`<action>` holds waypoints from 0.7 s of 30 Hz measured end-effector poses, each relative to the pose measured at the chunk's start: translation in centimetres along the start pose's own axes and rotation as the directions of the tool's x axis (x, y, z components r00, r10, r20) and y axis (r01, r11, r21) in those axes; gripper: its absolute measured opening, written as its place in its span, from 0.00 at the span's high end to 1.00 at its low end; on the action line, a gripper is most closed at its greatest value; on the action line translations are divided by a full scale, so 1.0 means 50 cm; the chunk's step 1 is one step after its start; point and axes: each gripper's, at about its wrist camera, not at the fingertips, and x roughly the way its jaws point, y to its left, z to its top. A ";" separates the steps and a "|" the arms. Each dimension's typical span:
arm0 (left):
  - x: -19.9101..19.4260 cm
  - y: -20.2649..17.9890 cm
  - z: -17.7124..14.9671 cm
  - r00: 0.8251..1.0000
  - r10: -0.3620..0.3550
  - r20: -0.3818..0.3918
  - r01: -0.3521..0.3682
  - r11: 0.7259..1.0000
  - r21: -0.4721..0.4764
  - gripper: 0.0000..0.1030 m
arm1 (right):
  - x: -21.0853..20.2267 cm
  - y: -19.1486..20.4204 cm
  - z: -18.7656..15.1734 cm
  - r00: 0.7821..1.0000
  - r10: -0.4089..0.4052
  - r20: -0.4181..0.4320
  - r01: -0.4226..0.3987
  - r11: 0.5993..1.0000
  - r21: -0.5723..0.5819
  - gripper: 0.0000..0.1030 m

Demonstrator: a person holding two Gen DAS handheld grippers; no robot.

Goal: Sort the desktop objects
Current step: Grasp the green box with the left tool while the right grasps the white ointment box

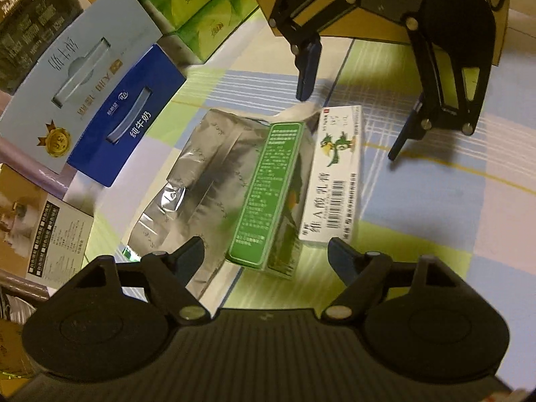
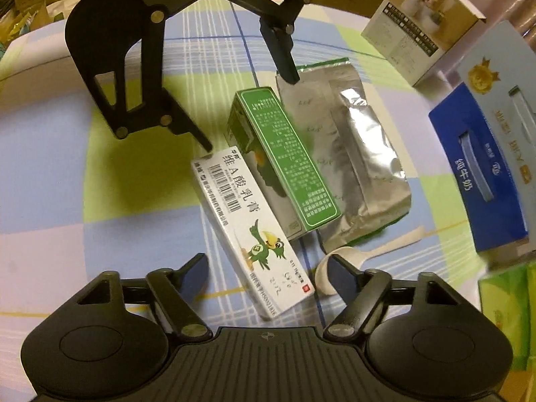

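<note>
Two grippers — left point(image 1: 266, 254) and right point(image 2: 266, 269) — hover with jaws apart over green box point(image 1: 264, 194), gripping nothing.

Looks like a home room, not a lab or shop. Desk covered with a checked cloth point(image 2: 50, 174) in pale blue, green and lilac. Household goods crowd it: blue milk carton point(image 1: 127, 117), light-blue gift carton point(image 1: 77, 67), stacked green tissue packs point(image 1: 201, 10), a printed product box point(image 2: 422, 23). Cardboard boxes point(image 1: 368, 23) behind. A medicine box point(image 2: 254, 231), foil pouch point(image 2: 361, 154) and plastic spoon point(image 2: 368, 251) lie loose. Warm, dim indoor light.
</note>
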 end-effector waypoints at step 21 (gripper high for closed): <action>-0.012 -0.011 0.004 0.998 -0.037 -0.041 0.032 0.993 -0.110 0.71 | 0.002 0.060 0.011 0.996 0.022 -0.083 -0.018 0.999 0.049 0.53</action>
